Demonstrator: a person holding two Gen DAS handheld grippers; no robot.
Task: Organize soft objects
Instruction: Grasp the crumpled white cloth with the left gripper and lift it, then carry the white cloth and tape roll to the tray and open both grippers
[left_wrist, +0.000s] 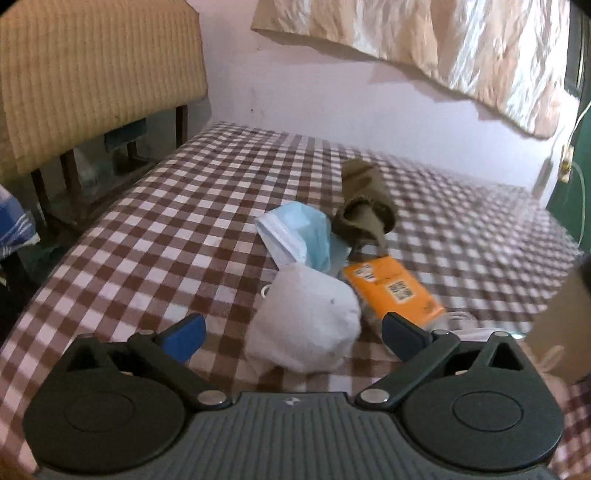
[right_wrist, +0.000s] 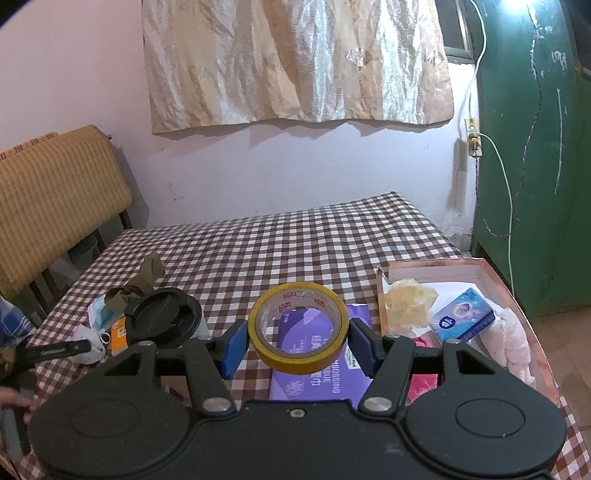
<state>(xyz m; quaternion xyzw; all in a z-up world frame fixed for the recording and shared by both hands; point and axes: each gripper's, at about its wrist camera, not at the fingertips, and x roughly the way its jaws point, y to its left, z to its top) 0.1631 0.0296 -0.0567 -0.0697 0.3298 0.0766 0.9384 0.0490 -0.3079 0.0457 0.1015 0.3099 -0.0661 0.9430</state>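
Observation:
My left gripper (left_wrist: 293, 332) is open, its fingers on either side of a white sock (left_wrist: 306, 321) lying on the checked tablecloth (left_wrist: 166, 221). Behind the sock lie a blue face mask (left_wrist: 295, 232), an olive sock (left_wrist: 364, 206) and an orange packet (left_wrist: 393, 291). My right gripper (right_wrist: 297, 345) is shut on a yellow tape roll (right_wrist: 298, 326) and holds it above a purple tissue pack (right_wrist: 317, 369). The left gripper (right_wrist: 162, 317) and the white sock (right_wrist: 86, 341) show at the left of the right wrist view.
A pink-rimmed tray (right_wrist: 491, 266) at the right holds a yellow cloth (right_wrist: 408, 302), a blue box (right_wrist: 463, 319), a white towel (right_wrist: 513, 339) and something pink (right_wrist: 424, 384). A chair with a woven back (right_wrist: 55, 199) stands at the table's left. A green door (right_wrist: 535, 147) is at the right.

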